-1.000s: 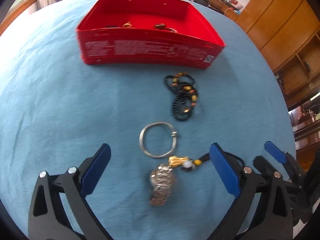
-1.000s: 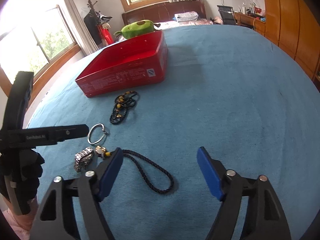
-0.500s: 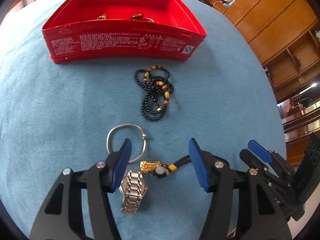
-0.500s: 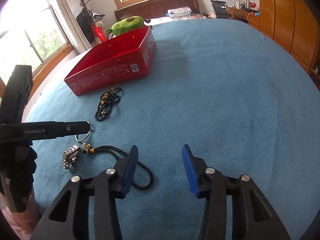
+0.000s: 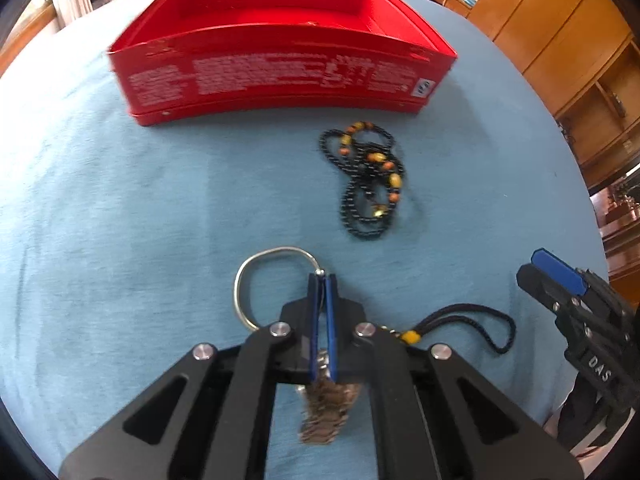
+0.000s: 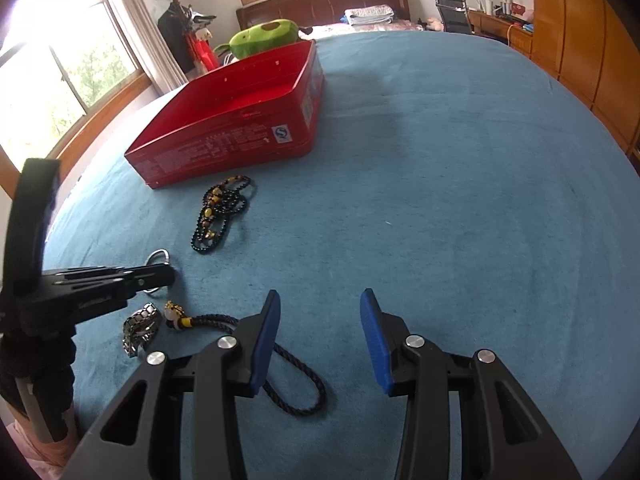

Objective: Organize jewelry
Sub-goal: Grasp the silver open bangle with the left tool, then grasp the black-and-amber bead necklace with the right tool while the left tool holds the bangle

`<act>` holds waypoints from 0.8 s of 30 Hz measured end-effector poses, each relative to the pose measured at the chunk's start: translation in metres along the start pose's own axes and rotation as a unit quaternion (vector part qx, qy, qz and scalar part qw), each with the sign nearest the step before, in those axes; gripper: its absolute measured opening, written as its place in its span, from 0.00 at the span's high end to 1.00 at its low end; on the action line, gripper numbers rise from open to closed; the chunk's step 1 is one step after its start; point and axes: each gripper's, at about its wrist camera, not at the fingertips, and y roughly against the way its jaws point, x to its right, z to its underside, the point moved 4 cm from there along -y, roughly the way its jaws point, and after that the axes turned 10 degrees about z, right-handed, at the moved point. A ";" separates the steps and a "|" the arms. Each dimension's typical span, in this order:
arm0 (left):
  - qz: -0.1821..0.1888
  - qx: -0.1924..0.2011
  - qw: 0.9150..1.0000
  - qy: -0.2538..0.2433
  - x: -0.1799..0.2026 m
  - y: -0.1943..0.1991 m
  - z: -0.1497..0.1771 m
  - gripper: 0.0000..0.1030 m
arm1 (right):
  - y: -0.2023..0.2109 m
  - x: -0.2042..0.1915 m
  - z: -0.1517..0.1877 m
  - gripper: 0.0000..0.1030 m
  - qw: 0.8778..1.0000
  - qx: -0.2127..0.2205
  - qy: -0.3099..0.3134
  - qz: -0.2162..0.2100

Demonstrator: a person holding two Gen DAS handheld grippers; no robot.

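Note:
My left gripper is shut, with its blue pads pressed together over the clasp end of a silver bangle that lies on the blue cloth. A silver watch lies under the jaws, partly hidden. A gold charm on a black cord lies to its right. A black bead necklace lies farther ahead, in front of the red tin box. My right gripper is open and empty above the cord. The left gripper, the watch and the necklace also show in the right wrist view.
The red box is open at the top. A green plush toy sits behind it. Wooden cabinets stand at the right and windows at the left.
My left gripper has closed from wide open to shut and moved forward over the bangle's clasp. My right gripper has narrowed and shifted a little nearer the cord.

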 end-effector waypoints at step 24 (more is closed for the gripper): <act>-0.017 0.046 0.998 0.045 -0.049 0.032 0.002 0.98 | -0.054 -0.084 -0.073 0.36 0.996 -0.075 0.038 -0.038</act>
